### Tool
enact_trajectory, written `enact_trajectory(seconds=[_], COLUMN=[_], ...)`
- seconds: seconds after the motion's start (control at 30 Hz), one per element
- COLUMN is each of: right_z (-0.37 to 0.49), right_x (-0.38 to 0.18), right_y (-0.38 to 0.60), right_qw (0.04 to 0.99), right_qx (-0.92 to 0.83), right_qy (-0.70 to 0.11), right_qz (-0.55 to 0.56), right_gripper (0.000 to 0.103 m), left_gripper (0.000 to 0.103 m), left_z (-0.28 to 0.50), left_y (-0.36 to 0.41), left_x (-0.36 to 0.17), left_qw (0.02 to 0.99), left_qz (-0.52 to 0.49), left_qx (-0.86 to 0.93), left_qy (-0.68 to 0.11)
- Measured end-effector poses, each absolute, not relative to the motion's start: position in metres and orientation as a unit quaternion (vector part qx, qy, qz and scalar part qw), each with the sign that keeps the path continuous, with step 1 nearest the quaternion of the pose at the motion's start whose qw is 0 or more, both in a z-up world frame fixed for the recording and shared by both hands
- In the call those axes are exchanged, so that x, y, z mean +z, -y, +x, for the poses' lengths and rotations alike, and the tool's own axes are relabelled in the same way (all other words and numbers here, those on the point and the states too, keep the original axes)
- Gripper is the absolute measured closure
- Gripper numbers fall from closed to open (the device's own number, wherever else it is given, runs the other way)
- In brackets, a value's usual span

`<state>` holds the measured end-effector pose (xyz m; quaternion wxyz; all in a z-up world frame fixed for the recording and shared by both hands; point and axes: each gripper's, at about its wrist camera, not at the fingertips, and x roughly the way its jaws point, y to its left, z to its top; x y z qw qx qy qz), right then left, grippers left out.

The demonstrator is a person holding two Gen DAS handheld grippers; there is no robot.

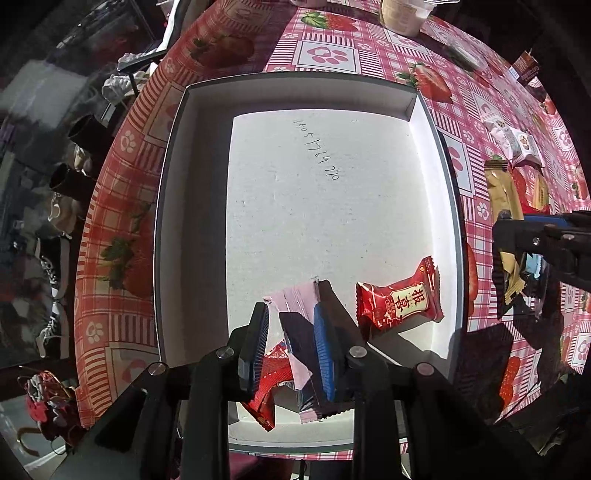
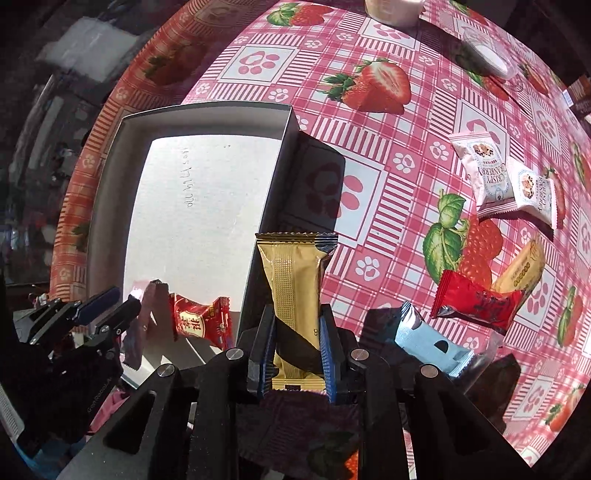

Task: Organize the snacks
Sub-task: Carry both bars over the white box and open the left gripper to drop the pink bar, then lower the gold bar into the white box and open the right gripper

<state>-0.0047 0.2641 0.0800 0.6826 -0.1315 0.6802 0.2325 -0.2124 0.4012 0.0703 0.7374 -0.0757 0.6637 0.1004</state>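
A shallow white box lies on the strawberry tablecloth; it also shows in the right wrist view. A red snack packet lies in its near right corner. My left gripper hangs over the box's near end with a pink packet loose between its parted fingers, above another red packet. My right gripper is shut on a gold bar packet, just right of the box wall. Loose on the cloth are a light blue packet, a red packet, a yellow packet and two white cranberry packets.
A cream cup and a clear lid stand at the table's far edge. A brown carton is at the far right. Shoes lie on the floor left of the table.
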Motion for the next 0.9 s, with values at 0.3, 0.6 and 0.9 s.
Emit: enact_trajectory(seconds=[0.3,0.6,0.9], right_z=[-0.012,-0.021,-0.022], right_x=[0.084,0.086,0.104], right_y=[-0.330,-0.317,-0.307], right_qw=[0.654,0.666,0.680], right_qx=[0.289,0.267,0.260], right_qy=[-0.686,-0.679,-0.666], right_qz=[-0.135,-0.155,-0.162], right_gripper=[0.079,0.003,0.002], left_gripper=[0.022,0.018,0.018], left_z=[-0.212,-0.215,-0.214], left_y=[-0.409,-0.409,-0.398], left_x=[0.084,0.096,0.108], left_qw=[0.741,0.748,0.745], left_qz=[-0.067,-0.035,-0.028], left_qx=[0.136,0.156,0.141], left_qy=[-0.654,-0.644,-0.651])
